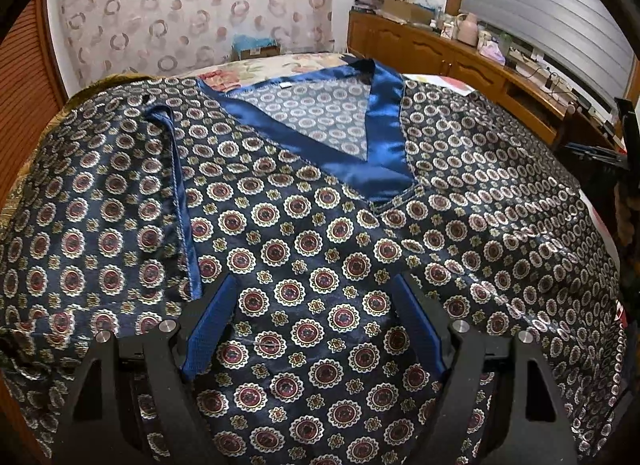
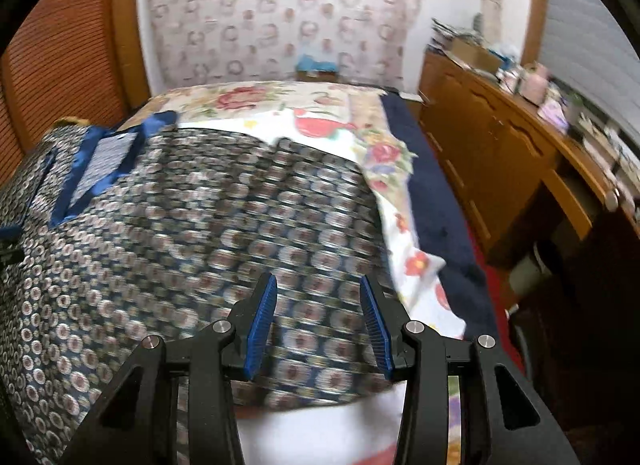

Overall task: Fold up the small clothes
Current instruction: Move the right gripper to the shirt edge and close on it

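The left tool (image 1: 316, 321) hangs over the garment with its blue pads (image 1: 208, 329) spread wide and nothing pinched between them; the cloth lies flat below the gap. In this left wrist view the patterned top (image 1: 320, 249) is spread face up across the bed (image 1: 280, 63), covering nearly all of it. It is shiny navy fabric printed with rows of red-centred, cream-ringed medallions and small gold flowers between them. A plain bright-blue satin band (image 1: 384, 153) edges the V-neck, and the paler inside of the back shows through the opening. A small white tag (image 1: 285, 85) sits at the back of the neck, too small to read. A narrow blue trimmed edge (image 1: 180, 193) runs down the cloth on the left. A wooden sideboard (image 1: 460, 61) crowded with small items stands along the far right.

In the right wrist view, which is blurred, the right tool (image 2: 318, 321) is over the near part of the top (image 2: 192, 233), its pads (image 2: 262, 321) apart and clasping nothing, the cloth beneath them. The blue neckline (image 2: 76, 177) lies at the far left. A floral sheet (image 2: 320, 113) shows beyond and to the right of the garment.
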